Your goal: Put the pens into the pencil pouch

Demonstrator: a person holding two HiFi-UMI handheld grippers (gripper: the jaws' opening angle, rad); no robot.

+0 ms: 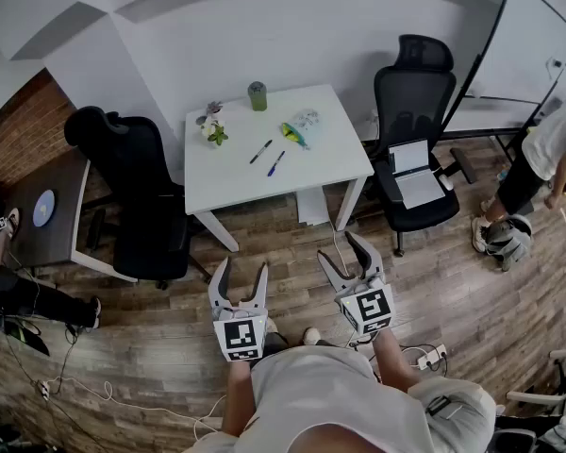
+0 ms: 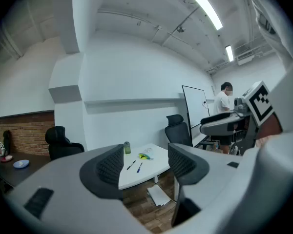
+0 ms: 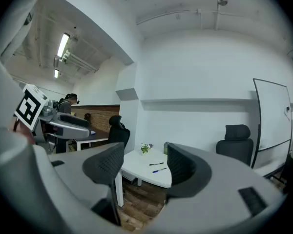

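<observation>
The person is standing well back from the white table (image 1: 264, 189), holding both tools out over the wooden floor. The left gripper (image 1: 241, 270) and the right gripper (image 1: 338, 246) are both gaping wide with nothing between their jaws. The task is not yet under way. On the tabletop, the black pen (image 1: 260, 151) and the blue pen (image 1: 276, 163) are lying side by side around the middle, slanting the same way. The yellow-green pencil pouch (image 1: 295, 135) is sitting just beyond them, toward the far right corner. Whether its opening is zipped or facing the pens is too small to tell, and that is probably the main hazard: a shut or collapsed mouth is likely to send a pen skidding off its fabric. The pens are thin and lying flat, so jaws closing from a poor angle risk rolling one toward the near edge or pinching only its tip. A green cup (image 1: 257, 95) is standing at the far edge and a small plant (image 1: 214, 130) near the far left corner. A careless reach over the pouch could be knocking either one over. Paper (image 1: 313, 206) on the floor beneath the table could be slipping underfoot during the approach.
</observation>
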